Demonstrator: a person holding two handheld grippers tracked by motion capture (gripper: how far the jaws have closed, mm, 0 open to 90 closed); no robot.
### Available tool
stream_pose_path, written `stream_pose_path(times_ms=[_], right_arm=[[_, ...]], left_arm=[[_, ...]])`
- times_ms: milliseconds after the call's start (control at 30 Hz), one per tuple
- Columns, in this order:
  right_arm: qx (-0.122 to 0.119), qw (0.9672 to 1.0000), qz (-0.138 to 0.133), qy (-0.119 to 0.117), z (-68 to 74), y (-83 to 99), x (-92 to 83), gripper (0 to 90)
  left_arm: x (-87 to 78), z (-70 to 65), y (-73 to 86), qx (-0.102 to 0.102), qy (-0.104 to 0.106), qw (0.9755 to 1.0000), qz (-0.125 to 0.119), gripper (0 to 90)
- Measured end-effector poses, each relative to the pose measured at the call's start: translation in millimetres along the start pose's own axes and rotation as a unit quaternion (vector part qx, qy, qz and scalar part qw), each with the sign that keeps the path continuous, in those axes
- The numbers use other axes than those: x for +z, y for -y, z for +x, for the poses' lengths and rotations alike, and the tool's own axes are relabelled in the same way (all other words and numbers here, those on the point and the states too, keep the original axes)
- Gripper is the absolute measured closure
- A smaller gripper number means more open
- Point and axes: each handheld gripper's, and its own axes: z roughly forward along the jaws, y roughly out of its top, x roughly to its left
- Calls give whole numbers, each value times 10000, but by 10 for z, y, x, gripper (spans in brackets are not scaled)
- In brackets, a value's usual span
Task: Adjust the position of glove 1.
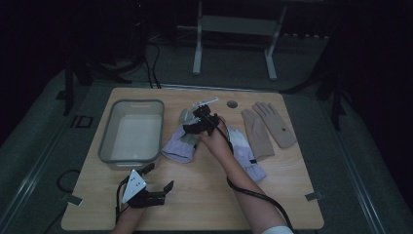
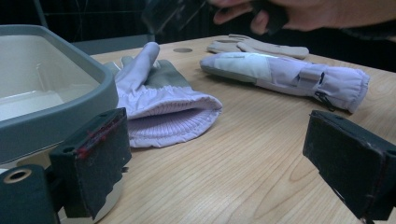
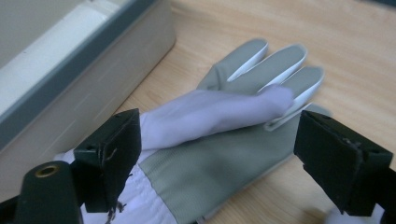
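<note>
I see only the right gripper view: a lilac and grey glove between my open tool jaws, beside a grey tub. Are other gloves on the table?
Observer: Yes. A second padded lilac glove lies just right of the first glove.
Operator: Any more?
Observer: Two thin beige fabric gloves lie farther right, side by side.
Operator: And the left tool?
Observer: The left tool is open and holds nothing, in front of the grey plastic tub.

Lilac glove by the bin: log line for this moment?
right tongs: open above lilac glove | left tongs: open, idle | bin: empty
</note>
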Motion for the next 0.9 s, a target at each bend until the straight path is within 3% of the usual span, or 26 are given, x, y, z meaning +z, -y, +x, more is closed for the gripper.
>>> stream_pose_path(times_ms=[233,400,533,600,667,733,800,900], right_arm=[[99,9995,303,52,81,23,281,149],[453,9979,313,329,139,25,506,152],[384,9959,608,550,203,124,712,148],[327,9966,530,542,209,170,746,171],[245,9972,486,504,207,184,737,262],[196,9981,465,347,194,182,701,477],[113,9987,465,191,200,174,664,637],[-47,9986,504,138,208,153,594,769]], left_arm=[[6,3,-2,-6,21,10000,17,78],[10,-2,-2,6,63,10000,4,78],[9,-9,-3,57,66,10000,5,77],[9,-10,-2,50,69,10000,-7,77],[6,-12,-1,42,73,10000,-17,77],[5,-12,0,40,74,10000,-21,77],[5,-11,0,28,75,10000,-21,77],[8,-6,-2,13,81,10000,-5,77]])
